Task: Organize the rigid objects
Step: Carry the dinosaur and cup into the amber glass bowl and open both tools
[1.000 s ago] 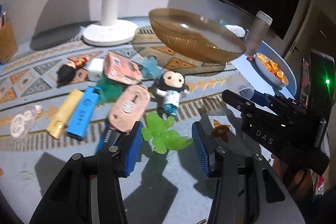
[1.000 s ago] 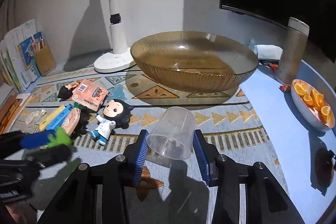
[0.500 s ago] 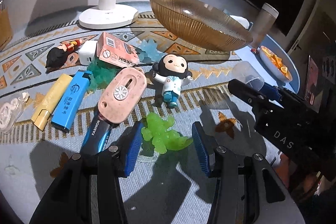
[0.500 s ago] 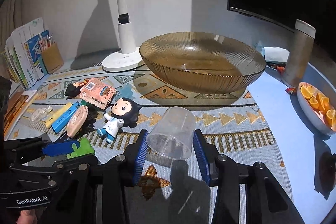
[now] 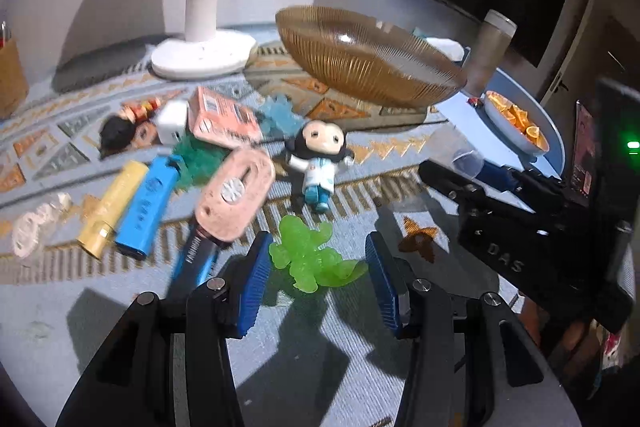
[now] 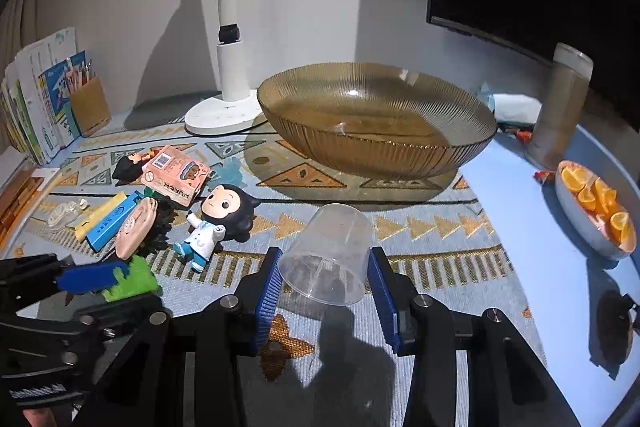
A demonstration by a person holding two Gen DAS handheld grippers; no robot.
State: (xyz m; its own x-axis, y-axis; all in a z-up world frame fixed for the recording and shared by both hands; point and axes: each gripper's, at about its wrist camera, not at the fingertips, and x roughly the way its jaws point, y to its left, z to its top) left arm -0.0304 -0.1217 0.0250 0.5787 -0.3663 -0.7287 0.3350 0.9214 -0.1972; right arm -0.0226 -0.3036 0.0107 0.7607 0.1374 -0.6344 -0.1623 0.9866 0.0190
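The left gripper (image 5: 316, 247) is set narrow on a green toy (image 5: 308, 255): one pad is against its head and the other at its tail. The toy hangs clear of the mat (image 5: 120, 291), with its shadow below it. Over the last second the toy has kept its place between the pads while the clutter behind slid a little closer and back again, so the grip looks sound and the hand has only wavered. The right gripper (image 6: 324, 267), at 3 o'clock from the left one, is clamped narrow on a clear cup (image 6: 328, 259), which lies on its side with the mouth facing back. Nothing has shifted there. From the left gripper, a pink case (image 5: 236, 195) sits at 11 o'clock, a doll (image 5: 320, 163) at 12 and a blue lighter (image 5: 148, 203) at 10, all still loose on the mat. The bowl (image 6: 380, 159) stands at 12 o'clock from the right gripper, a lamp (image 6: 228, 107) at 11 and a dish (image 6: 572, 215) of orange slices at 3. Both picks seem done and neither load has travelled. What is left is likely the carry, either toy into cup or both to the bowl. I cannot tell which.
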